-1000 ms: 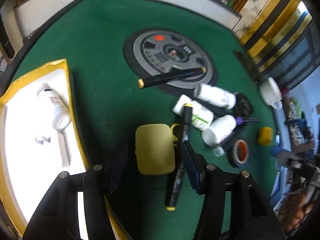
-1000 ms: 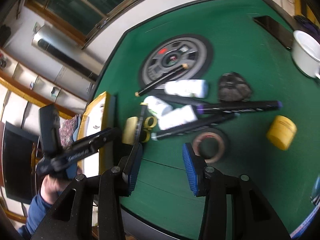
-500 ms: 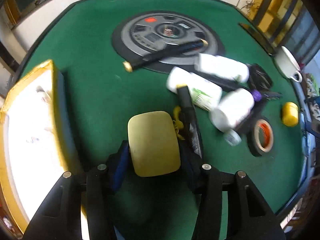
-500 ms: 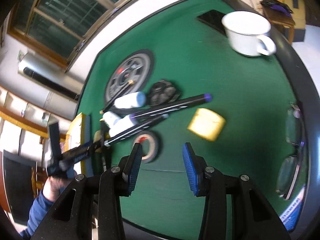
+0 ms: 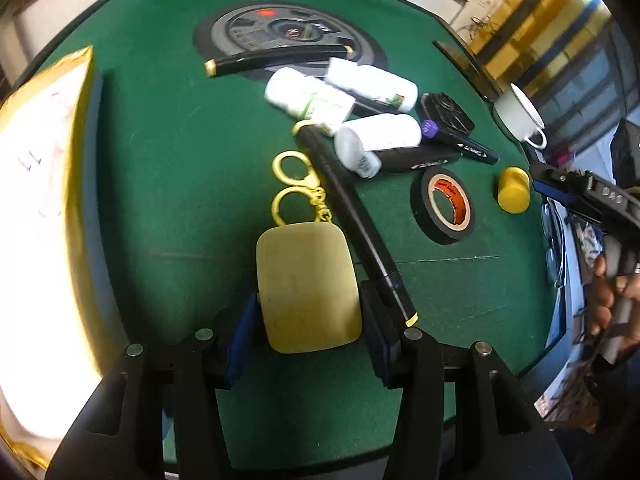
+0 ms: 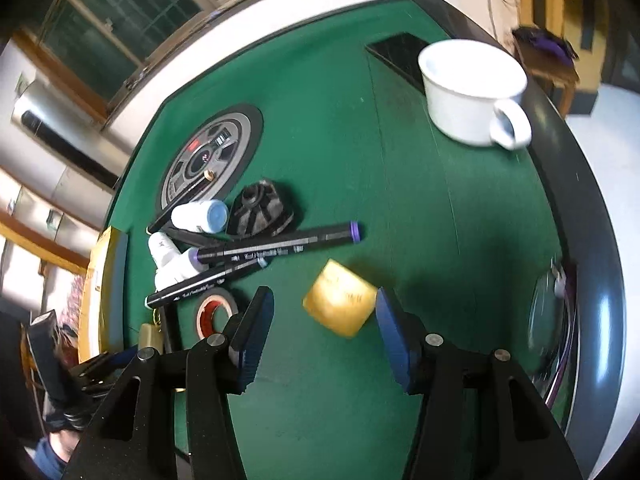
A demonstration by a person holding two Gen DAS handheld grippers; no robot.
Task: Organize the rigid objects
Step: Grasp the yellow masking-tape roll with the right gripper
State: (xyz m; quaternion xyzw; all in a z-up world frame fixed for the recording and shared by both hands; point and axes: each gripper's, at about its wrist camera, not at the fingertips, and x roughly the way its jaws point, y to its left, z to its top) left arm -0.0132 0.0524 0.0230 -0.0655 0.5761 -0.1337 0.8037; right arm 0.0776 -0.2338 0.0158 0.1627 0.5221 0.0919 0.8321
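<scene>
My left gripper (image 5: pixel 308 320) has its blue pads on both sides of a flat yellow tag (image 5: pixel 306 286) with gold key rings (image 5: pixel 294 188) on the green table (image 5: pixel 160 160). A black marker (image 5: pixel 356 220) lies beside its right pad. My right gripper (image 6: pixel 324 328) is open, its pads on either side of a small yellow jar (image 6: pixel 340 304), not touching. A pile of white bottles (image 5: pixel 340 96), markers (image 6: pixel 280 248) and a tape roll (image 5: pixel 444 206) lies in the middle.
A white tray with a yellow rim (image 5: pixel 36 200) stands at the left. A grey round disc (image 5: pixel 288 36) lies at the back. A white cup (image 6: pixel 472 88) and a black phone (image 6: pixel 400 56) sit far right. Glasses (image 6: pixel 552 320) lie near the table's edge.
My left gripper has closed in around the yellow tag. My right gripper has moved right and forward, from the tape roll to the yellow jar.
</scene>
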